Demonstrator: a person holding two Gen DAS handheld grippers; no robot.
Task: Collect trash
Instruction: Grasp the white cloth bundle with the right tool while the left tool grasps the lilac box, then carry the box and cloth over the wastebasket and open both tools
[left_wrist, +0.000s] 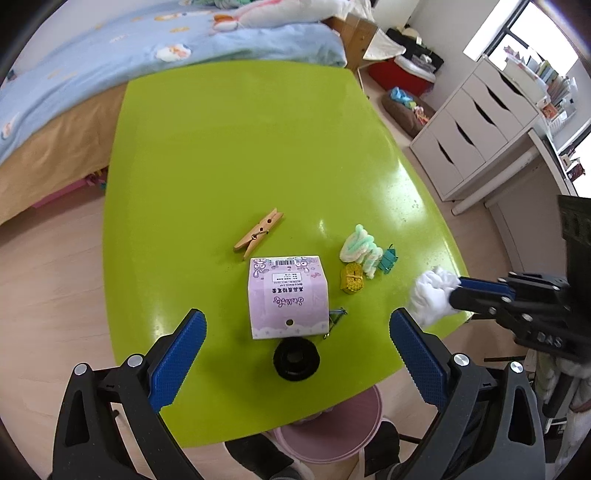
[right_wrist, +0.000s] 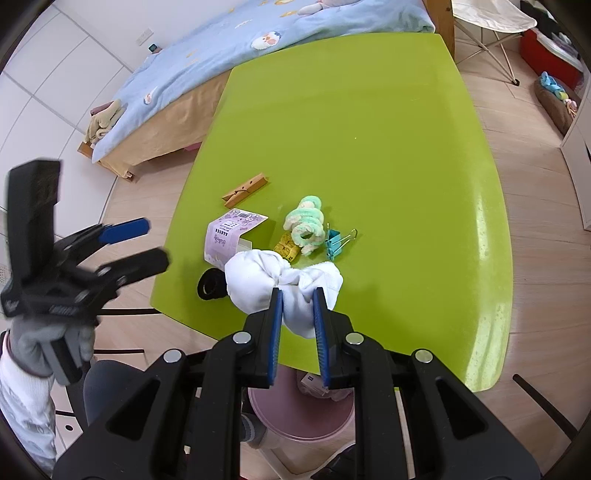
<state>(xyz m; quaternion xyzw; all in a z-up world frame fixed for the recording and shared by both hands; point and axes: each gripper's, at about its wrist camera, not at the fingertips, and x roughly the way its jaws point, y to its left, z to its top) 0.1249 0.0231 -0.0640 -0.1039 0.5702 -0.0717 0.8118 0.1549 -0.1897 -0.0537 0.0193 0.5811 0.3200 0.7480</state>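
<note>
While its blue pads press in from both sides, the right gripper (right_wrist: 298, 308) holds a crumpled white tissue (right_wrist: 284, 284), jaws nearly shut on the wad, with most of the paper bulging out ahead of the fingertips. Pinched at its waist and seemingly lifted off the green table (right_wrist: 369, 129), the tissue looks ready to be carried off as trash, and the pink bin (right_wrist: 299, 424) sits directly below the claw, under the table's near edge (a short drop, by my reading).

Just beyond the tissue lie a yellow roll (right_wrist: 286, 249), a fluffy green-and-white coil (right_wrist: 306, 221) and a teal binder clip (right_wrist: 334, 242), close together. To the claw's left stands an opened purple box (right_wrist: 225, 240), with a black ring (right_wrist: 208, 286) near it at the table's edge, and a wooden clothespin (right_wrist: 245, 189) farther out.

Farther left, the left gripper (left_wrist: 295, 354) hangs over the table with its jaws wide apart and nothing between them, pointed down at the box and ring, held by a gloved hand (right_wrist: 48, 350).

Nothing blocks the way down to the bin, though the table's rim lies between claw and opening, so the tissue probably must clear that edge first.
</note>
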